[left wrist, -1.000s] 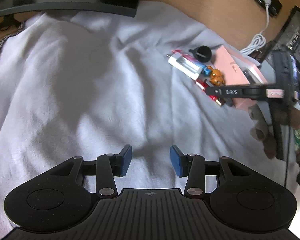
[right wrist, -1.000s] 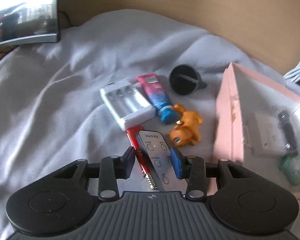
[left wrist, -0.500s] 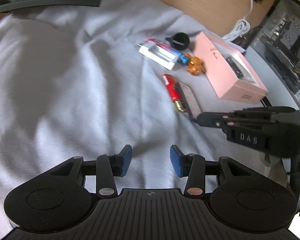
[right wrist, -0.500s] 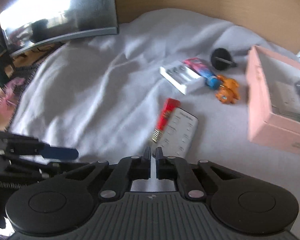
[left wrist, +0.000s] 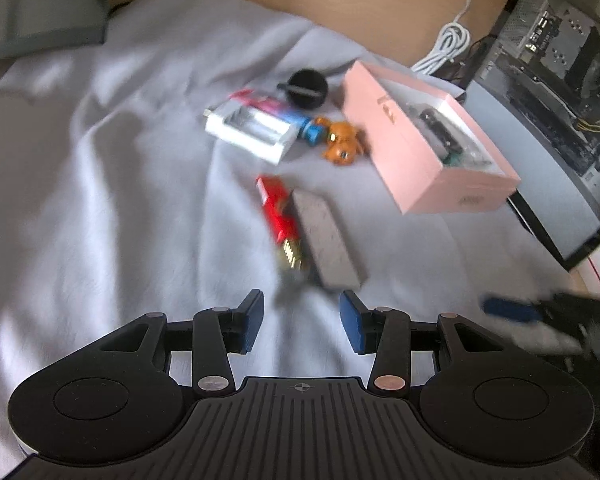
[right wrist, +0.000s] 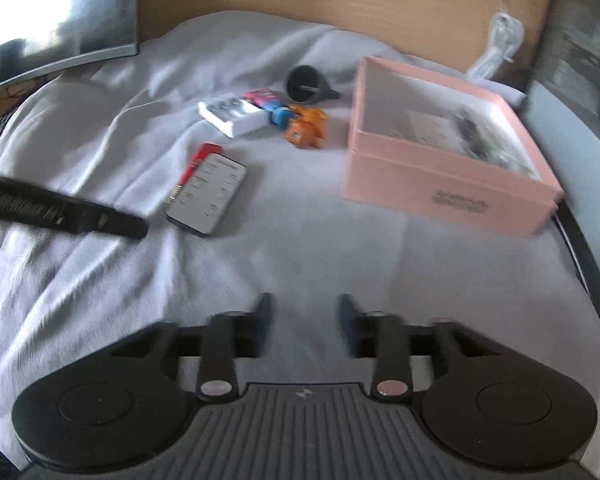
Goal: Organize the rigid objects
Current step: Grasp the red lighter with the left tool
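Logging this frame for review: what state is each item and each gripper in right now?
pink box: open, a few items inside
remote: flat on the cloth, face up, beside the red stick
red stick: lying loose
white battery case: open, on the cloth
orange toy: loose by the box
left gripper: open, empty
right gripper: jaws just opened, empty

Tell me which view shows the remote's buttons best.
The right wrist view: the remote lies face-on there, its button rows and labels visible, beside the red stick. The left wrist view shows the remote only as a blurred grey slab, no buttons readable.
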Demonstrator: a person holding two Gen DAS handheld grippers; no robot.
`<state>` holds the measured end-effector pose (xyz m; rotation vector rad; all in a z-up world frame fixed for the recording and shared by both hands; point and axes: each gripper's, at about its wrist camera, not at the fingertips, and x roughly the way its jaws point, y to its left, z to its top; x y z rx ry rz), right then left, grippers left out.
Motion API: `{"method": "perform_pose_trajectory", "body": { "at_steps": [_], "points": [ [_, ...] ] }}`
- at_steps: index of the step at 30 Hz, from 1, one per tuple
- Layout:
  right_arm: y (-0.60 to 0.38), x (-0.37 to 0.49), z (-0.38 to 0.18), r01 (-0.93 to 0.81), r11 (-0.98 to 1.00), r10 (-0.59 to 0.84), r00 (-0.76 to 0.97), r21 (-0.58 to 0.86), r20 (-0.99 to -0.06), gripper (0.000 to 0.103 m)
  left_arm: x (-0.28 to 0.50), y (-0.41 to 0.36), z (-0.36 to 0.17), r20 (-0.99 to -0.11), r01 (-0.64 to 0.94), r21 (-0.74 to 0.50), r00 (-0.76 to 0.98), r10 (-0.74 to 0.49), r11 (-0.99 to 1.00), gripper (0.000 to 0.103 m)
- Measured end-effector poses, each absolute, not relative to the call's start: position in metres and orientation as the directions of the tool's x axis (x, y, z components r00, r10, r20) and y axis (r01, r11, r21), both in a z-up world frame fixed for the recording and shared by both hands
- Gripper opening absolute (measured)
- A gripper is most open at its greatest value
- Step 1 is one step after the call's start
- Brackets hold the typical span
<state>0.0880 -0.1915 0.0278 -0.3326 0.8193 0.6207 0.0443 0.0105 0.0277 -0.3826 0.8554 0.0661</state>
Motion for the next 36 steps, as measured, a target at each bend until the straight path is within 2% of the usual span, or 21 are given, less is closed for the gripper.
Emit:
{"method": "perform_pose_trajectory", "body": {
  "at_steps": [4, 6, 10, 11, 13, 15, 19, 22, 25, 32, 35, 36],
  "points": [
    [-0.208, 0.076, 0.027, -0.610, 0.792, 0.378, 0.527, -0.029, -0.761, 0.051, 0.073, 0.012, 0.028, -0.740, -0.241, -0.286, 0.671, -0.054, 0.928, 0.046],
    [-0.212, 0.070, 0.026, -0.602, 0.797, 0.365, 0.538, -0.044, -0.760, 0.056, 0.085, 0.016, 0.027, -0.740, -0.274, -0.264, 0.673, -0.012, 0.925, 0.046],
    [-0.221, 0.060, 0.022, -0.579, 0.814, 0.336, 0.548, -0.057, -0.766, 0.056, 0.101, 0.024, 0.022, -0.756, -0.328, -0.216, 0.653, 0.056, 0.920, 0.048],
    [-0.224, 0.059, 0.020, -0.572, 0.819, 0.331, 0.545, -0.052, -0.770, 0.056, 0.105, 0.024, 0.019, -0.758, -0.325, -0.208, 0.649, 0.058, 0.922, 0.052],
    [-0.230, 0.056, 0.016, -0.557, 0.829, 0.321, 0.541, -0.045, -0.778, 0.058, 0.111, 0.022, 0.017, -0.761, -0.317, -0.205, 0.647, 0.053, 0.926, 0.052],
    [-0.235, 0.053, 0.015, -0.540, 0.841, 0.316, 0.552, -0.041, -0.772, 0.064, 0.116, 0.015, 0.014, -0.763, -0.304, -0.176, 0.643, 0.065, 0.936, 0.050],
    [-0.242, 0.054, 0.013, -0.526, 0.850, 0.318, 0.553, -0.026, -0.770, 0.069, 0.124, -0.002, 0.012, -0.761, -0.239, -0.115, 0.645, 0.069, 0.964, 0.060],
    [-0.242, 0.057, 0.012, -0.520, 0.854, 0.316, 0.557, -0.026, -0.769, 0.074, 0.128, -0.004, 0.013, -0.763, -0.205, -0.094, 0.643, 0.062, 0.974, 0.060],
    [-0.240, 0.060, 0.011, -0.519, 0.855, 0.319, 0.559, -0.023, -0.766, 0.074, 0.125, 0.000, 0.013, -0.757, -0.200, -0.076, 0.649, 0.074, 0.977, 0.054],
    [-0.222, 0.071, 0.012, -0.564, 0.826, 0.358, 0.545, -0.016, -0.758, 0.074, 0.096, 0.016, 0.014, -0.759, -0.219, -0.020, 0.638, 0.128, 0.976, 0.052],
    [-0.204, 0.075, 0.016, -0.612, 0.790, 0.396, 0.539, -0.024, -0.743, 0.074, 0.079, 0.023, 0.014, -0.761, -0.241, 0.000, 0.630, 0.156, 0.970, 0.041],
    [-0.198, 0.077, 0.017, -0.626, 0.779, 0.410, 0.538, -0.024, -0.737, 0.074, 0.072, 0.027, 0.014, -0.762, -0.251, 0.002, 0.626, 0.164, 0.968, 0.041]
  ]
}}
